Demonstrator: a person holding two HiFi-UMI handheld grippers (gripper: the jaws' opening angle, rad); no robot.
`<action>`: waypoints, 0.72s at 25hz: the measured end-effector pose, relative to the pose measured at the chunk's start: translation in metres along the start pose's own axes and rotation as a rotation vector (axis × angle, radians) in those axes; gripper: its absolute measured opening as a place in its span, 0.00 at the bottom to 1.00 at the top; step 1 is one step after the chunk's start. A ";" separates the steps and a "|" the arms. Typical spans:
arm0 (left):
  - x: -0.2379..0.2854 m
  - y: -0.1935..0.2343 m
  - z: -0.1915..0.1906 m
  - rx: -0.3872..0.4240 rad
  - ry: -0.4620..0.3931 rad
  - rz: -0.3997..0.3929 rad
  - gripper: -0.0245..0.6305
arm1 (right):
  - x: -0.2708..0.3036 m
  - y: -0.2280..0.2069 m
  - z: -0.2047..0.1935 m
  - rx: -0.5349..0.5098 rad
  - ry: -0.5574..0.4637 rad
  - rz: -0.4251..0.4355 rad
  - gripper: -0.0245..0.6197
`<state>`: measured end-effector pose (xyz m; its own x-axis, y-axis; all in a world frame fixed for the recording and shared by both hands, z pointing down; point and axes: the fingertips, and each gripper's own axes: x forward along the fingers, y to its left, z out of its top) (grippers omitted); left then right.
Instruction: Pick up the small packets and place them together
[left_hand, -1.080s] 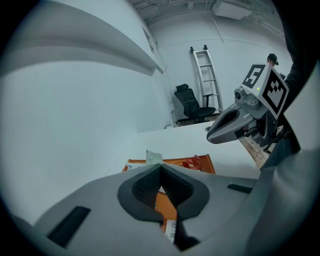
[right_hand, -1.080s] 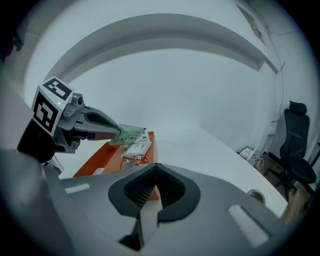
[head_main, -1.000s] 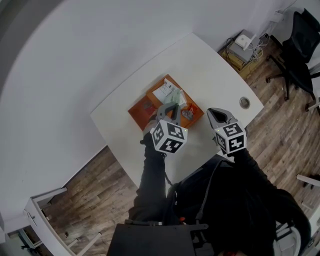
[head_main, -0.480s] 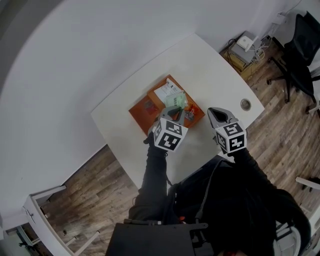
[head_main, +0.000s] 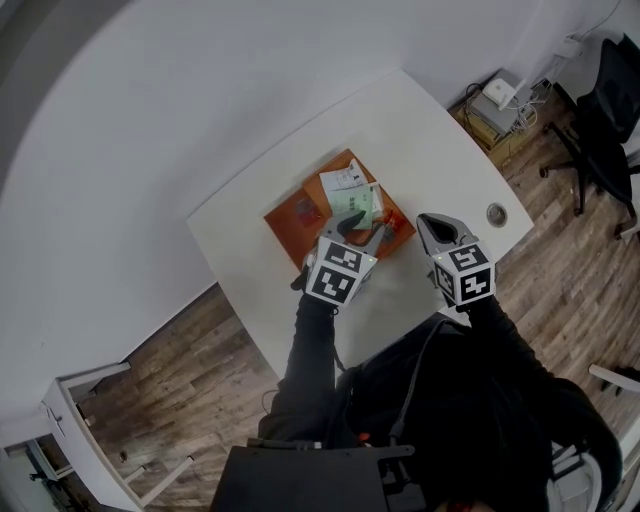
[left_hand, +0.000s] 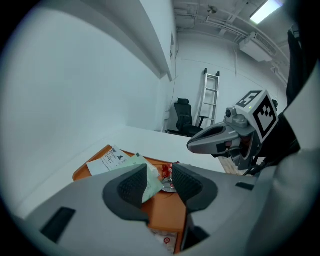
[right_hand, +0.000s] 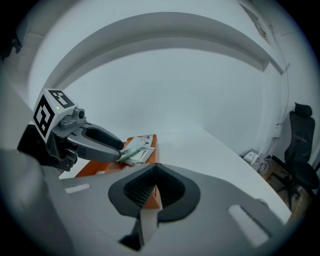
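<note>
left gripper (left_hand: 159, 176) jaws opening with a green packet (left_hand: 150, 184) between them; right gripper (right_hand: 156, 186) jaws closed.

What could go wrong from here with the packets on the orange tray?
1. The left gripper's jaws are opening, yet the green packet lies between them, close against one jaw. It may catch and get dragged along when the gripper pulls back.
2. The small red packet lies just beyond the other jaw, so a careless retreat could knock it across the tray.
</note>
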<state>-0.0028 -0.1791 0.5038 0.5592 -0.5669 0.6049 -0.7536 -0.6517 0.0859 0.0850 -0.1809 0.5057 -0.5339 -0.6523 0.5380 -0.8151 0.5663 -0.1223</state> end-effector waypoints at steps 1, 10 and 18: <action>-0.003 0.000 0.005 -0.014 -0.027 0.002 0.26 | 0.000 0.001 0.002 -0.004 -0.003 0.003 0.04; -0.072 0.028 0.056 -0.185 -0.380 0.156 0.26 | -0.004 0.014 0.040 -0.041 -0.083 0.040 0.04; -0.169 0.071 0.076 -0.287 -0.644 0.430 0.21 | -0.014 0.050 0.100 -0.092 -0.220 0.111 0.04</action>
<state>-0.1241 -0.1678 0.3479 0.2248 -0.9721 0.0664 -0.9572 -0.2076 0.2019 0.0293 -0.1943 0.4083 -0.6636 -0.6716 0.3295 -0.7299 0.6778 -0.0886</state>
